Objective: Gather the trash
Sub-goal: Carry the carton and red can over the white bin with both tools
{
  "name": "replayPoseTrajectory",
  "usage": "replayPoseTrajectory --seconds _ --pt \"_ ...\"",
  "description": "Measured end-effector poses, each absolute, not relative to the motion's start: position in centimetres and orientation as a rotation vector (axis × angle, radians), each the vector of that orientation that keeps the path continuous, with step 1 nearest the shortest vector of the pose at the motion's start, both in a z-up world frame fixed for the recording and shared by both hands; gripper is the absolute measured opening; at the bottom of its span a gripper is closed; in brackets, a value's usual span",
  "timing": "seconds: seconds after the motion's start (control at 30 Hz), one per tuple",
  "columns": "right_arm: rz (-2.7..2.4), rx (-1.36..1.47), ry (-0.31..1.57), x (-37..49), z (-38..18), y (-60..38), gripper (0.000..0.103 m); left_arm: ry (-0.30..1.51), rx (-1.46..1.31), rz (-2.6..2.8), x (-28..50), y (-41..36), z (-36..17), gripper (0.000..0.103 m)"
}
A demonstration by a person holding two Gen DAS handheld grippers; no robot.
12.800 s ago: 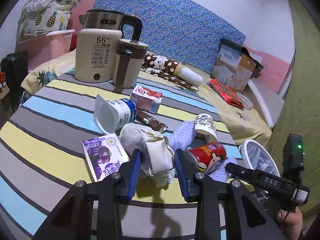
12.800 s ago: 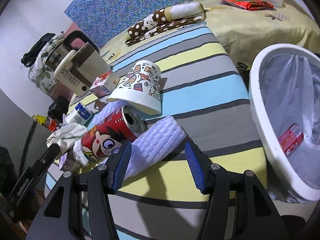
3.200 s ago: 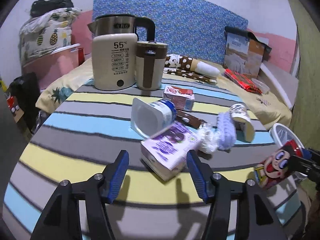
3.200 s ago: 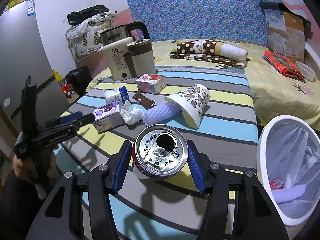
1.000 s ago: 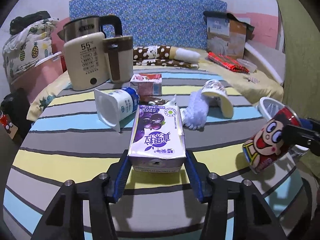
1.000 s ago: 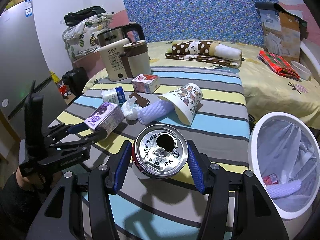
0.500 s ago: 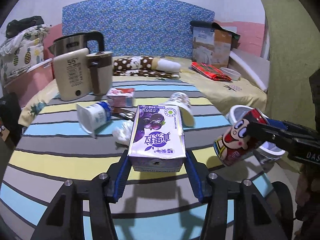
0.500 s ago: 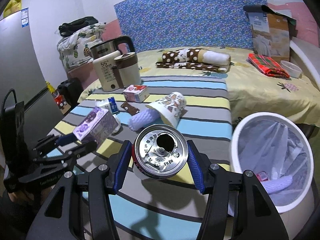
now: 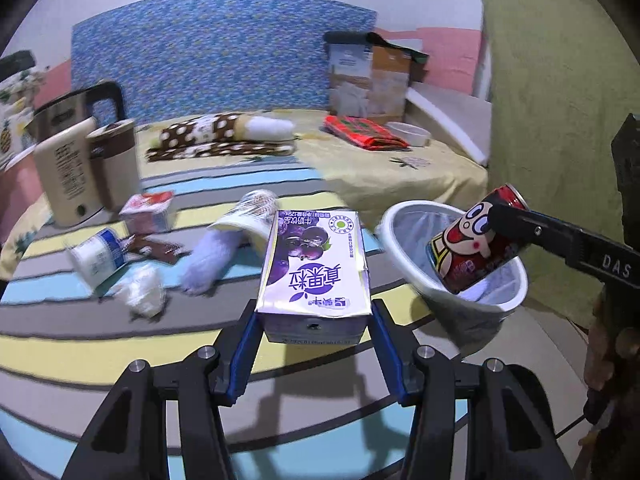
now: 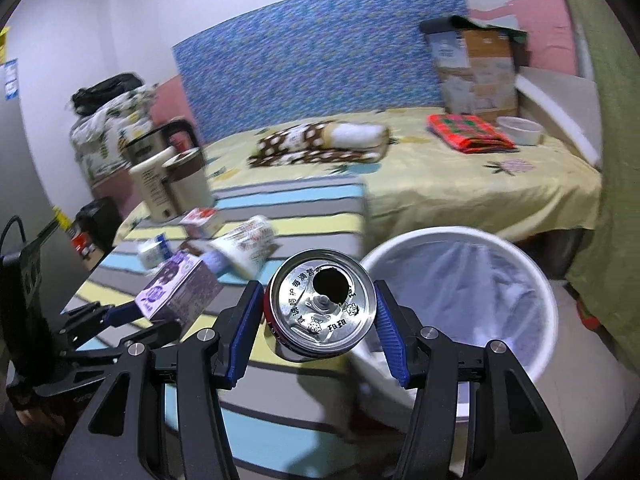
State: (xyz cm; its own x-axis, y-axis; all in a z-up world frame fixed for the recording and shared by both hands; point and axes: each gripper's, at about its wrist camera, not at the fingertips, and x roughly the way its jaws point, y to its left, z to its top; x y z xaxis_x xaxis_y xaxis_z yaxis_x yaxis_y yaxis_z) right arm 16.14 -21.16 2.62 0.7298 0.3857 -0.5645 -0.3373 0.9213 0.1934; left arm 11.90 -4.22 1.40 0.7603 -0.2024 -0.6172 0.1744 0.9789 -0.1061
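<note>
**Both grippers carry trash beside the white bin**

The left gripper [image 9: 314,334] holds a purple carton [image 9: 314,268] between its blue pads; the jaws are closed on the two sides of the carton, which lies with its printed face up in the middle of the left wrist frame. In the right wrist view the same carton [image 10: 178,288] shows at the left, above the striped surface [image 10: 288,200].

The right gripper [image 10: 320,320] grips a red can [image 10: 320,308], with the jaws pressed on its two sides. The silver top of the can, with its open hole, faces the camera in the lower middle of the frame. In the left wrist view the can [image 9: 476,240] is at the right of the frame, tilted, in front of the mouth of the bin [image 9: 400,236]. Whether it is over the opening or only in front of it I cannot tell.

The bin is white with a thin plastic liner, and stands just beside the edge of the surface, at the lower right of the right wrist frame [image 10: 544,300].

On the surface, at the left of the left wrist frame, lie a paper cup [image 9: 252,216] on its side, a white foam piece [image 9: 208,260], a crumpled tissue [image 9: 142,294], a yogurt pot [image 9: 96,256], a dark wrapper [image 9: 158,246] and a small red box [image 9: 150,212]. A kettle [image 9: 70,168] stands behind them, blurred.
</note>
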Motion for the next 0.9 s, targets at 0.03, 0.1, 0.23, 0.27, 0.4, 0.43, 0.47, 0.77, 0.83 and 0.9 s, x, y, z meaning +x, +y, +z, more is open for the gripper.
replayPoseTrajectory --seconds 0.03,0.1,0.23,0.27,0.4,0.43,0.47,0.77,0.83,0.9 --pt "0.375 0.086 0.632 16.2 2.8 -22.0 0.056 0.675 -0.038 -0.22 12.2 -4.9 1.5 0.053" --pt "0.344 0.095 0.625 16.4 2.9 -23.1 0.056 0.67 -0.023 -0.244 12.9 -6.2 1.7 0.053" --pt "0.281 0.118 0.623 16.8 2.7 -25.3 0.056 0.666 -0.007 -0.295 14.1 -8.7 1.8 0.053" --pt "0.271 0.12 0.625 16.9 2.6 -25.6 0.056 0.667 -0.002 -0.305 14.5 -9.4 1.8 0.053" --pt "0.227 0.126 0.636 17.2 1.8 -26.8 0.056 0.679 0.013 -0.342 15.9 -11.6 1.3 0.053" --pt "0.218 0.129 0.641 17.4 1.5 -27.0 0.056 0.684 0.018 -0.35 16.2 -12.0 1.1 0.053" --pt "0.213 0.131 0.645 17.4 1.4 -27.4 0.056 0.689 0.022 -0.358 16.4 -12.4 1.0 0.053" --pt "0.17 0.145 0.702 18.2 -0.6 -29.3 0.056 0.734 0.064 -0.42 18.7 -16.4 -1.0 0.053" --pt "0.166 0.148 0.716 18.4 -1.1 -29.6 0.056 0.743 0.075 -0.433 19.1 -17.2 -1.4 0.053" --pt "0.163 0.15 0.726 18.6 -1.5 -30.0 0.056 0.75 0.086 -0.442 19.4 -17.9 -1.8 0.053"
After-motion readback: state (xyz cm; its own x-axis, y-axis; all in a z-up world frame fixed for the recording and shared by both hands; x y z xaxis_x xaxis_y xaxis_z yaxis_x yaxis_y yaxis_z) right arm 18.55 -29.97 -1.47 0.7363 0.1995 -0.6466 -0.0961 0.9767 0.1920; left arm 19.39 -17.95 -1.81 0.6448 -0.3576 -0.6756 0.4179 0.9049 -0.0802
